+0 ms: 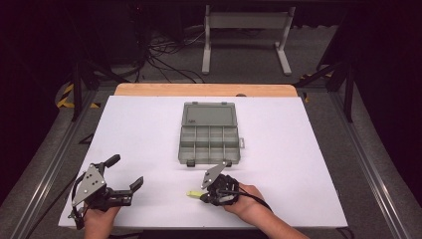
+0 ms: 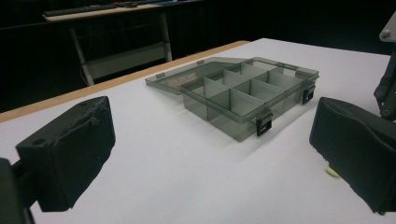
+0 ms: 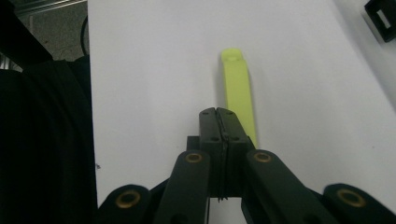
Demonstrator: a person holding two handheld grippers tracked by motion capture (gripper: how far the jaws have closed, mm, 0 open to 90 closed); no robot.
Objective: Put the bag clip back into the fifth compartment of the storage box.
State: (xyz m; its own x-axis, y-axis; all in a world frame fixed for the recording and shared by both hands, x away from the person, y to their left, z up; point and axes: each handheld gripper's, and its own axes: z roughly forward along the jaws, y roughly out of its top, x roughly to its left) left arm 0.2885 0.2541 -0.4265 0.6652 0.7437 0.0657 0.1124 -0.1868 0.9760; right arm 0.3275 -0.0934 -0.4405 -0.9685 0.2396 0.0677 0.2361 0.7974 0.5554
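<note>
A grey see-through compartment box (image 1: 210, 145) stands mid-table with its lid (image 1: 208, 114) laid open toward the far side; its compartments (image 2: 247, 95) look empty. A thin yellow-green strip (image 3: 238, 88) lies flat on the white table (image 1: 298, 164). My right gripper (image 3: 219, 116) is shut, jaws pressed together, and the strip runs out from under its right jaw. In the high view that gripper (image 1: 203, 197) sits near the front edge, with the strip (image 1: 191, 194) sticking out to its left. My left gripper (image 1: 124, 172) stands open at the front left, nothing between its pads (image 2: 70, 149).
The white sheet ends close behind both hands at the front edge (image 1: 199, 226). A wooden strip (image 1: 204, 89) borders the far side. Beyond it stands a grey frame (image 1: 246, 35) with cables on the floor. Bare table lies left and right of the box.
</note>
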